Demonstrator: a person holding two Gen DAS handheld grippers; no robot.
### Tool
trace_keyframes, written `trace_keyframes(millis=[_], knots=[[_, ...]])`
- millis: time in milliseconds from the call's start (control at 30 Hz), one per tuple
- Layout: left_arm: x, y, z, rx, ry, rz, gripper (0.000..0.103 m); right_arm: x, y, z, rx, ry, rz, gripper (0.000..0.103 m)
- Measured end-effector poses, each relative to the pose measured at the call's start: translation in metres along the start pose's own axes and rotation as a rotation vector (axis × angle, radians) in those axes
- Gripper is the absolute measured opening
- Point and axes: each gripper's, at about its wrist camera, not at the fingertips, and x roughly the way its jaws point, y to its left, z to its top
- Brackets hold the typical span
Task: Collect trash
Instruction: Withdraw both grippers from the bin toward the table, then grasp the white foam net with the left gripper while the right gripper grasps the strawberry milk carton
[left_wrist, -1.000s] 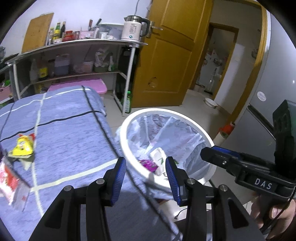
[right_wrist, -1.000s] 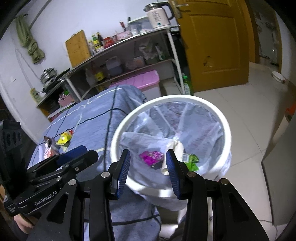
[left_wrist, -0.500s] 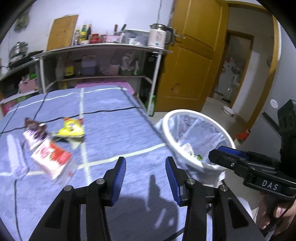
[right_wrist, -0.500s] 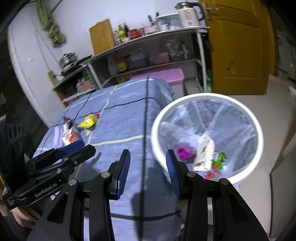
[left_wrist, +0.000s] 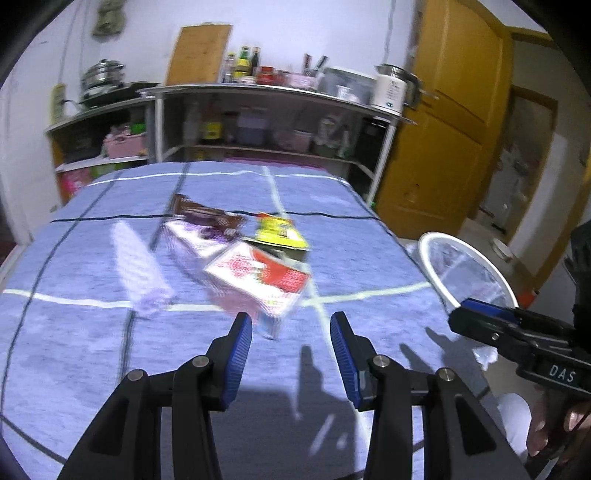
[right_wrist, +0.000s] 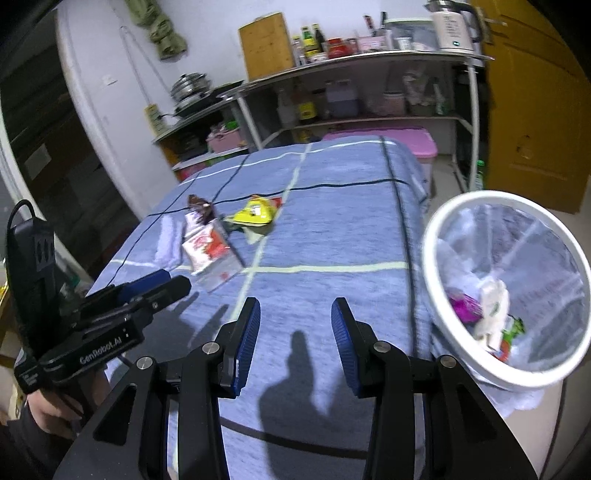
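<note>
Your left gripper (left_wrist: 291, 325) hangs spread and empty over the blue cloth (left_wrist: 92, 350), just short of the wrappers (left_wrist: 258, 273). Your right gripper (right_wrist: 295, 314), its jaws just widened, is empty too; the bin (right_wrist: 436, 236) stands just beside the table's right edge.

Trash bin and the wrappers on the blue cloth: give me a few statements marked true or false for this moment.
1. The trash bin already holds trash. True.
2. The yellow wrapper lies in the bin. False: it lies on the blue cloth.
3. The left gripper holds the red and white wrapper. False: it is open and empty.
4. The right gripper holds nothing. True.
5. The brown wrapper lies on the cloth. True.
</note>
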Motion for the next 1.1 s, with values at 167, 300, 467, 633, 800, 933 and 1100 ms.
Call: trace_keyframes(millis=[167, 300, 467, 633, 800, 933, 1100], knots=[[-0.006, 0.029, 0.007, -0.045, -0.021, 0.056, 0.044, 0.014, 0.018, 0.009, -0.049, 0.01, 0.032, 0.06], [-0.007, 0.052, 0.014, -0.079, -0.03, 0.095, 0.044, 0.028, 0.032, 0.015, -0.096, 0.027, 0.043, 0.06], [0.001, 0.077, 0.022, -0.123, -0.02, 0.144, 0.044, 0.047, 0.046, 0.018, -0.154, 0.05, 0.059, 0.061], [0.021, 0.095, 0.031, -0.16, 0.008, 0.168, 0.045, 0.061, 0.055, 0.021, -0.19, 0.056, 0.068, 0.067], [0.045, 0.108, 0.037, -0.211, 0.042, 0.193, 0.048, 0.07, 0.059, 0.025, -0.201, 0.066, 0.063, 0.067], [0.064, 0.115, 0.035, -0.243, 0.087, 0.196, 0.048, 0.078, 0.063, 0.028, -0.22, 0.073, 0.061, 0.067], [0.063, 0.122, 0.028, -0.246, 0.088, 0.183, 0.03, 0.087, 0.074, 0.031, -0.264, 0.076, 0.067, 0.067]])
